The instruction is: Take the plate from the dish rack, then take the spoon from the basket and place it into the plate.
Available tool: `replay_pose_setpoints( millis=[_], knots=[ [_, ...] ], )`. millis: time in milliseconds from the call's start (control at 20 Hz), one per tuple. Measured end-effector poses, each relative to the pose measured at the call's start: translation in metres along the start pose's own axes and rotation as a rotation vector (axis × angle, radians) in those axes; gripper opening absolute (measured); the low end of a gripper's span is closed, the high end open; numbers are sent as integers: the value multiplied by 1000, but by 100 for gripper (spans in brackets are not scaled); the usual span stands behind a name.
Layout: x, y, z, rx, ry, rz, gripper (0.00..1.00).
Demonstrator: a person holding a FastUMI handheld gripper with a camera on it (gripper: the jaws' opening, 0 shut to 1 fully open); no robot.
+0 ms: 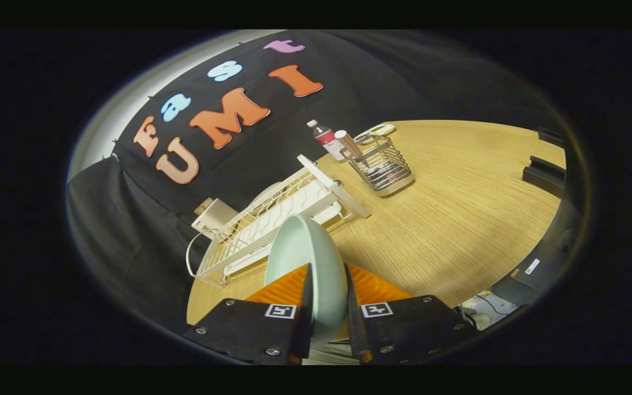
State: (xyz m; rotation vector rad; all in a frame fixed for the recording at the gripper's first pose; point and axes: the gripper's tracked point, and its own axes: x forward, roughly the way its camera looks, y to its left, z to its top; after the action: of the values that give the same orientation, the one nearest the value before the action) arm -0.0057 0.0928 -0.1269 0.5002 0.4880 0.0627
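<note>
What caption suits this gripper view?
Gripper shut on pale plate, lifted off the dish rack, basket beyond.

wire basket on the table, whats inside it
Inside the wire basket, one utensil handle stands leaning, its lower end hidden by the wires, so whether it's the spoon is unclear. The gripper is shut on the plate.

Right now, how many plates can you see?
1: a pale plate held edge-up between the gripper fingers, ahead of the dish rack. Others may be hidden behind it.
</note>
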Motion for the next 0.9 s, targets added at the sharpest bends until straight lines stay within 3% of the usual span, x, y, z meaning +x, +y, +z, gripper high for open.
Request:
replay_pose_setpoints(
  millis=[100, 250, 400, 700, 900],
  knots=[
    [0, -4, 4, -14, -4, -16, 29],
    [4, -13, 12, -64, -20, -50, 38],
    [3, -22, 25, -86, -40, -74, 57],
    [-4, -47, 65, -165, -130, -154, 77],
    [-13, -54, 109, -277, -250, -200, 85]
  ],
)
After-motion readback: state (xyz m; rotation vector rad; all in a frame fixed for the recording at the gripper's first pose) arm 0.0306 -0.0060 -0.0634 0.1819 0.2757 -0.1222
